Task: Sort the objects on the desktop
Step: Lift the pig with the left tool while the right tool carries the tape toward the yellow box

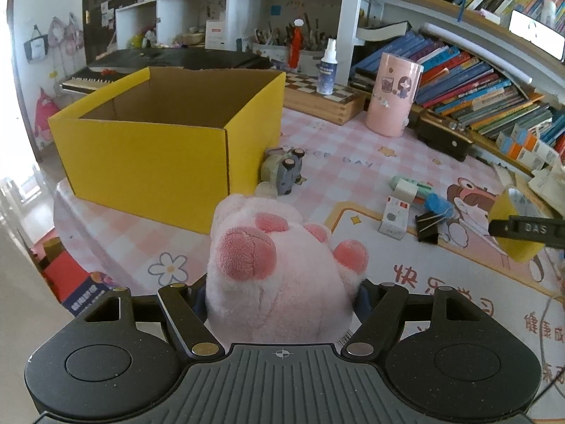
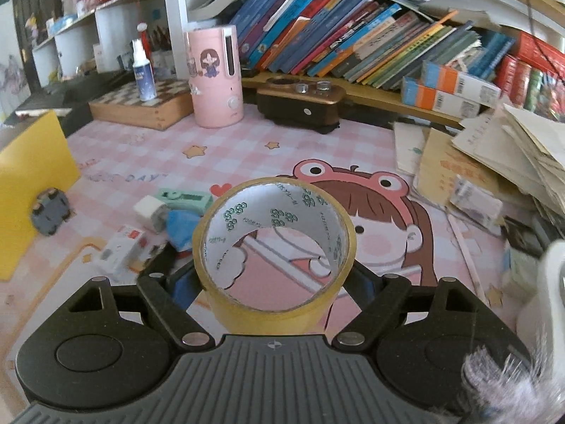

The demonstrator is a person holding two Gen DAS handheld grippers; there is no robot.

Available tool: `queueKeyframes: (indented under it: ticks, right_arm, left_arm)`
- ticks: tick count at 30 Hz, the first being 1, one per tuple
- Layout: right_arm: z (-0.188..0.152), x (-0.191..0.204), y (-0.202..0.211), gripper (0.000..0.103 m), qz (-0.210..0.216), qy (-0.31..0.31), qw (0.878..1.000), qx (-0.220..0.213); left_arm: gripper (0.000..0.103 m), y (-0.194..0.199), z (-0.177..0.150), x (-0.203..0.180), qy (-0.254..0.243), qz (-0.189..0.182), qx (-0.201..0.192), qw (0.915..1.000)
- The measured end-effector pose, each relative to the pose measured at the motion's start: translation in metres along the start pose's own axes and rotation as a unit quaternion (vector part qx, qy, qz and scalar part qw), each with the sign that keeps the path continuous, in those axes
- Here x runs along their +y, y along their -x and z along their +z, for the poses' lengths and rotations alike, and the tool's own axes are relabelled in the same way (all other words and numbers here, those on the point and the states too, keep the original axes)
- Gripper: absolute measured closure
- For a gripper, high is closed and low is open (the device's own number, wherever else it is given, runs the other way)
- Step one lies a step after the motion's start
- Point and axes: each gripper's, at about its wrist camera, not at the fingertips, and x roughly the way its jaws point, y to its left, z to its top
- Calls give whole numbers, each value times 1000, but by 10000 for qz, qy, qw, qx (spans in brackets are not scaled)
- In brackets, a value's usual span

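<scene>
The left claw (image 1: 282, 296) squeezes the paw (image 1: 279, 268), the right claw (image 2: 277, 282) squeezes the tape (image 2: 273, 247) (both lifted), likely heading for the box (image 1: 155, 155).

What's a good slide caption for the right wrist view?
Right gripper holding a yellow tape roll above the pink cartoon desk mat.
</scene>
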Motion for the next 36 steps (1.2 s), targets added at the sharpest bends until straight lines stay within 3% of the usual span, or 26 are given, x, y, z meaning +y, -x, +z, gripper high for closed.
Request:
queueKeyframes:
  ticks: [13,26,36]
  right_arm:
    - [-38,72,79,21,239,-525,9983,-40]
    - [-93,165,131,21,316,-227,9992,36]
    - [-134,228,150,21,442,-199,9987,185]
  left_arm:
    - [29,21,-1,38,-260,-449,-242,9984]
    - [28,54,-22,108,-425,-737,-175,9962]
    - [28,73,-42,163,-533,-681,-73,9962]
